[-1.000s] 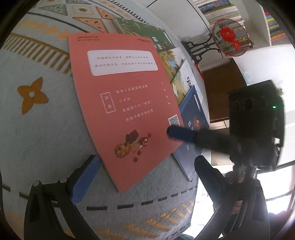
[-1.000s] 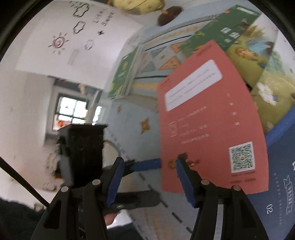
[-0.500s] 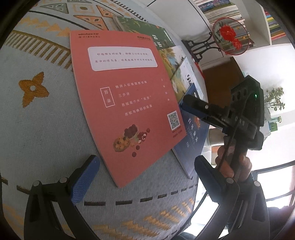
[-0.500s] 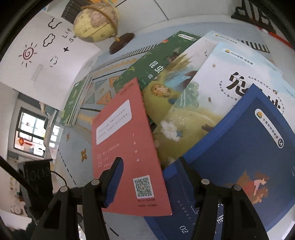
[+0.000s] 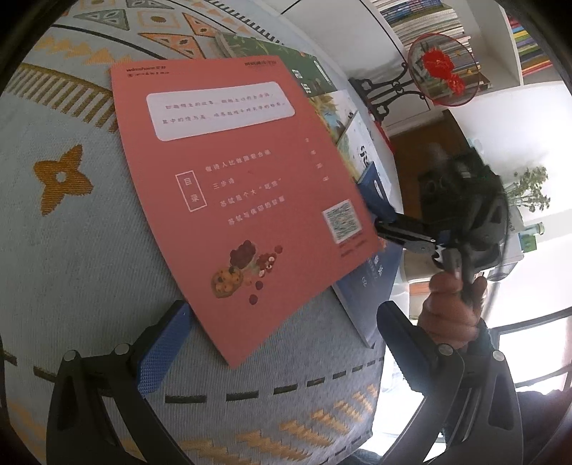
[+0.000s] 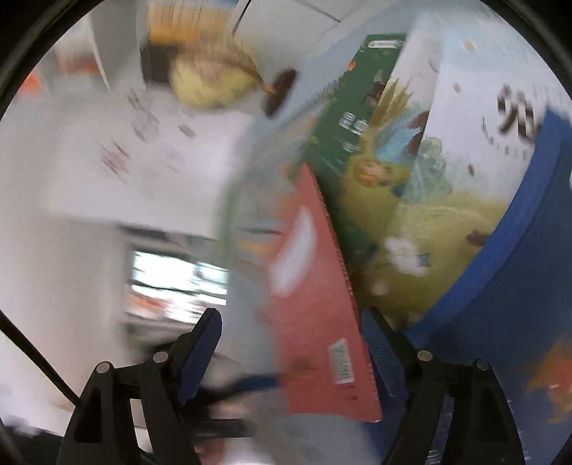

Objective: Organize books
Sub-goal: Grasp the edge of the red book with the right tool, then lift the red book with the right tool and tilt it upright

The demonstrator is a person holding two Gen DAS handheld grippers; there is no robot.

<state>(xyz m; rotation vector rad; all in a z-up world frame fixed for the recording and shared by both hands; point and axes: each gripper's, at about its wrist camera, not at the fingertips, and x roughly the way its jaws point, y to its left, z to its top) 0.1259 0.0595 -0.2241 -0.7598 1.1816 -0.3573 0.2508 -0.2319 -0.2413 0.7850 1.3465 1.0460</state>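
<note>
Books are lying fanned out on a pale blue woven cloth (image 5: 71, 257) with orange star and triangle motifs covering the worktop. In the left wrist view, a red book (image 5: 236, 193) is resting back cover up on top of the spread, overlapping a green book (image 5: 286, 60), an illustrated white one (image 5: 343, 118) and a blue book (image 5: 371, 286) at the worktop's right edge. The left tool (image 5: 275, 339) is hovering with its blue-padded jaws spread, the red book's near corner lying between them untouched. Beyond, a hand (image 5: 454, 311) is gripping the right tool (image 5: 386, 218), whose tip is sitting at the red book's right edge. Behind are shelves packed with books (image 5: 425, 18), a round red ornament (image 5: 443, 69) on a dark stand, and a potted plant (image 5: 529, 186). In the right wrist view, heavily blurred, the right tool (image 6: 289, 354) is standing wide, its jaws having just been opening, with the red book (image 6: 314, 286) between them edge-on and no pad visibly pressing it. A globe (image 6: 211, 82) is standing near a white wall, with a bright window (image 6: 175, 282) beyond.
</note>
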